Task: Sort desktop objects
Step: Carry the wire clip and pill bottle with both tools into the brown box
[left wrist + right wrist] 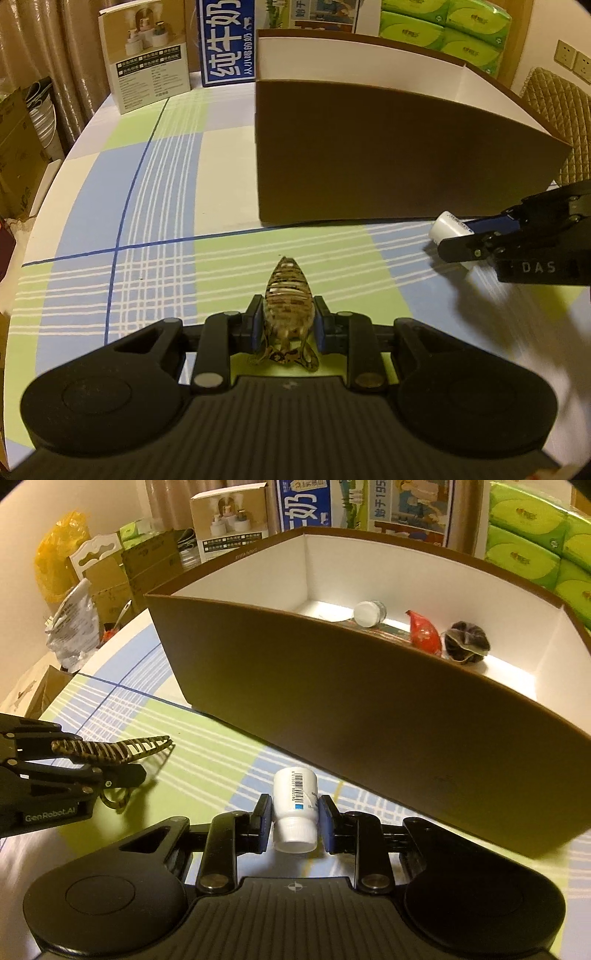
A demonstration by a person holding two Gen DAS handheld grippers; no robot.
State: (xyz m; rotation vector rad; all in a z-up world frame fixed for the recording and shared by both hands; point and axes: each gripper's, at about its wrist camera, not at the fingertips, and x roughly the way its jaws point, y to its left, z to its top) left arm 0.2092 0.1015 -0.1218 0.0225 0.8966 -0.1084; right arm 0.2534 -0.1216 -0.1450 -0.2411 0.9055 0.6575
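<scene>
1. The hair claw [290,295] looks like glossy, half-clear plastic with tortoise stripes;
2. The small bottle [295,805] is smooth white plastic with a paper label;
3. The box [369,701], at 12 o'clock, is matt brown cardboard, white inside;
4. The tablecloth [166,192] looks smooth.

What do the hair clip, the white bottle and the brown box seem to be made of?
Hair clip: likely glossy plastic, translucent with tortoiseshell stripes and shiny highlights.
Bottle: probably smooth matte white plastic, with a ribbed cap and a printed barcode.
Box: looks like matte cardboard, thin flat walls, brown outside, white inside.
</scene>
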